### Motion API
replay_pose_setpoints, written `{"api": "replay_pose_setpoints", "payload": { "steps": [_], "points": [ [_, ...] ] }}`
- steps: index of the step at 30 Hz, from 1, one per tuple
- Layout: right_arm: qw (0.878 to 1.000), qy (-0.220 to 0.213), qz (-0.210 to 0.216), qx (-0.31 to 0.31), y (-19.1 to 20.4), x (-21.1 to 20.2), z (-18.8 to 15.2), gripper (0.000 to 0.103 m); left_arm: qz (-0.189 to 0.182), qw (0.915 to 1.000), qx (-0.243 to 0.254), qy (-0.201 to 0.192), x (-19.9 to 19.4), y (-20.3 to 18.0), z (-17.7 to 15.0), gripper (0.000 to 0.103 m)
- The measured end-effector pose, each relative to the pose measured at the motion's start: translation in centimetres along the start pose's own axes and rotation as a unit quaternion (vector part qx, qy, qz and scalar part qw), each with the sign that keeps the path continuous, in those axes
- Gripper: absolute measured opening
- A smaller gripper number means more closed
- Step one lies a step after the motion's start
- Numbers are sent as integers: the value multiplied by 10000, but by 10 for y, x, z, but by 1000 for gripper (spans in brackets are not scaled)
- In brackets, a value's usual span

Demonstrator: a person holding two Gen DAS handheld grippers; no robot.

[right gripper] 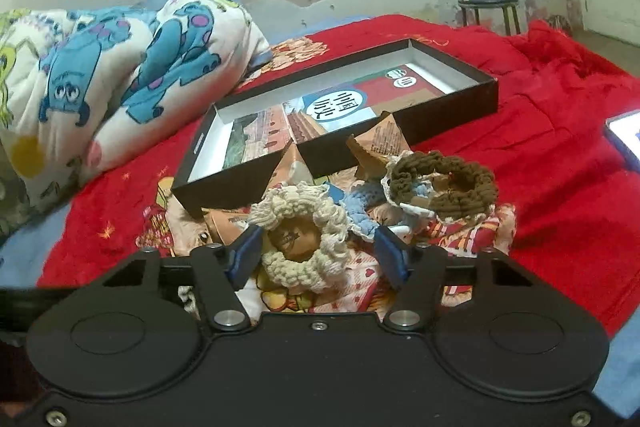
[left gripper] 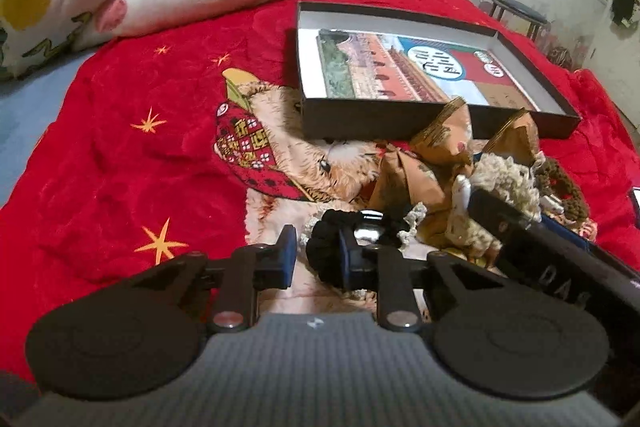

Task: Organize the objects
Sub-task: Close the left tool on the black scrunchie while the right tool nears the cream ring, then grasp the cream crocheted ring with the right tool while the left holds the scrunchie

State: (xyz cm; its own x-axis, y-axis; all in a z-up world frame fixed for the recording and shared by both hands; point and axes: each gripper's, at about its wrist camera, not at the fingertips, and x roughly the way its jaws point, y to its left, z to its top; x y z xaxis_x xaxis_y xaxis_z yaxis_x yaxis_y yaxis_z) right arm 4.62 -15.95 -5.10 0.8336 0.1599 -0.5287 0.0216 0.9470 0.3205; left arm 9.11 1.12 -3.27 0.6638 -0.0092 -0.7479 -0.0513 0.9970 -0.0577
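The left gripper (left gripper: 316, 259) has its fingers parted, the right pad against a black scrunchie (left gripper: 352, 231) that lies on the red blanket (left gripper: 100, 167); the scrunchie is not clamped. The right gripper (right gripper: 318, 251) is likewise released, its blue pads (right gripper: 246, 255) standing either side of a cream crocheted scrunchie (right gripper: 304, 227) without pressing it. The letters "DAS" can be read on the right gripper's black body where it enters the left wrist view.

Just beyond the cream scrunchie lie a blue crocheted scrunchie (right gripper: 360, 215) and a brown crocheted scrunchie (right gripper: 444, 187), which touch one another. Behind them are brown paper packets (right gripper: 384, 139) with fine print too small to read.

Further back sits an open black box (right gripper: 452, 103) holding a printed card (right gripper: 340, 107) with Chinese characters in a white circle. A cartoon-print quilt (right gripper: 120, 67) lies at far left, and a stool (right gripper: 488, 11) stands by the wall.
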Motion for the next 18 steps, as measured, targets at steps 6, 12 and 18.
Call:
{"api": "replay_pose_setpoints", "payload": {
  "steps": [6,12,18],
  "points": [
    [9994,-90,100,309,-3,0,-5,56,37,9999,-61,73,1,2,0,26],
    [9988,-179,151,433,-6,-1,-8,48,46,9999,-103,78,1,2,0,26],
    [9976,-95,183,660,-13,3,-9,25,-21,10000,19,-15,-1,-2,-1,15]
  ]
}}
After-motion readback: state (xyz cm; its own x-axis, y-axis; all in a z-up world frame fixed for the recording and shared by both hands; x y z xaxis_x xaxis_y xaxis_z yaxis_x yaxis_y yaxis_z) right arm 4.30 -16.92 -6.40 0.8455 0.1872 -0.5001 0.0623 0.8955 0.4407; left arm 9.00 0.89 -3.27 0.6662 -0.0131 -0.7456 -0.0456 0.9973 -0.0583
